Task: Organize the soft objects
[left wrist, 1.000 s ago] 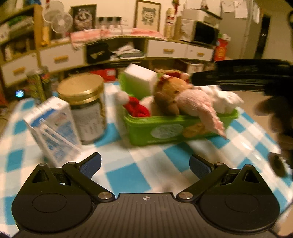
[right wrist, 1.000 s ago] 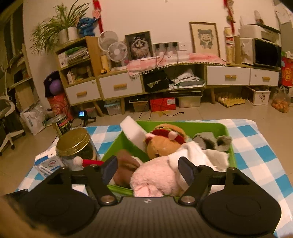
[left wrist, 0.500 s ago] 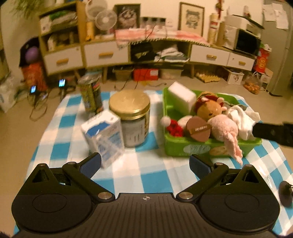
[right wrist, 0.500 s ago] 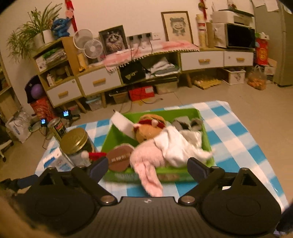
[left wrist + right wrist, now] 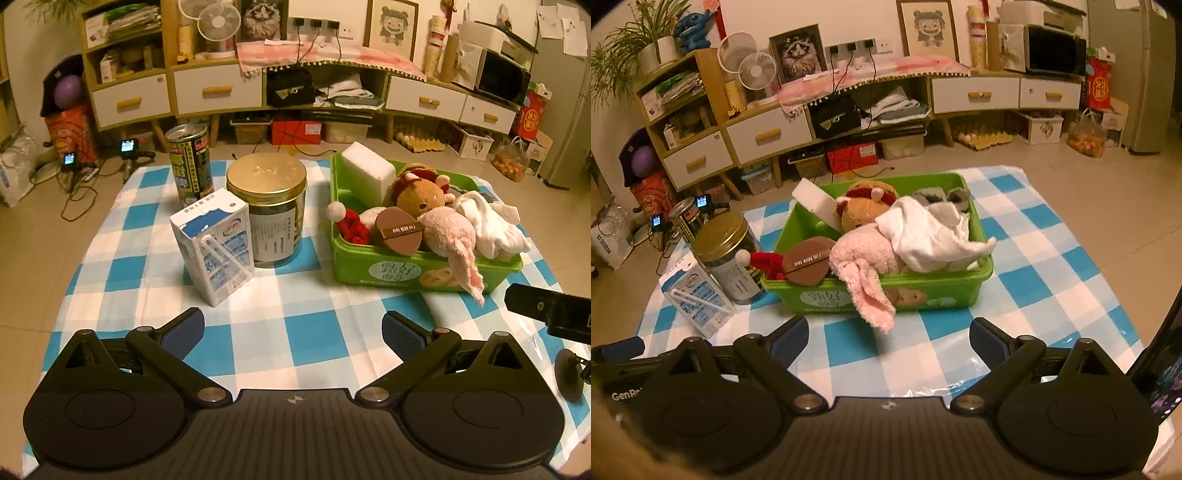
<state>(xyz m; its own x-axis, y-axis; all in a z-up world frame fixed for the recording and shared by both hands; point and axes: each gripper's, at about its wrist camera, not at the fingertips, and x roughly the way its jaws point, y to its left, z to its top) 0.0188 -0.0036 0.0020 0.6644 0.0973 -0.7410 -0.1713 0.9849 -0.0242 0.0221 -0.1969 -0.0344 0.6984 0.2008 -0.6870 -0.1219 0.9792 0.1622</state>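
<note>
A green bin (image 5: 406,271) (image 5: 982,273) sits on the blue-checked cloth, packed with soft things. Inside lie a pink plush rabbit (image 5: 448,230) (image 5: 864,251) with an ear over the front rim, a brown bear (image 5: 421,197) (image 5: 858,216), a white cloth (image 5: 491,221) (image 5: 923,236), a white sponge (image 5: 367,173) (image 5: 816,201), a brown puff (image 5: 399,230) (image 5: 809,262) and a red Santa hat (image 5: 351,225) (image 5: 762,260). My left gripper (image 5: 293,332) hangs open and empty in front of the table's middle. My right gripper (image 5: 888,338) is open and empty, short of the bin.
Left of the bin stand a gold-lidded jar (image 5: 271,210) (image 5: 729,247), a milk carton (image 5: 214,243) (image 5: 696,295) and a tall drink can (image 5: 190,164) (image 5: 685,218). Cabinets and floor clutter lie beyond the table. Part of the other gripper (image 5: 546,306) shows at the right edge.
The right gripper opened off the pink rabbit and backed away from the bin. The left gripper pulled back and rose, so the whole table now shows.
</note>
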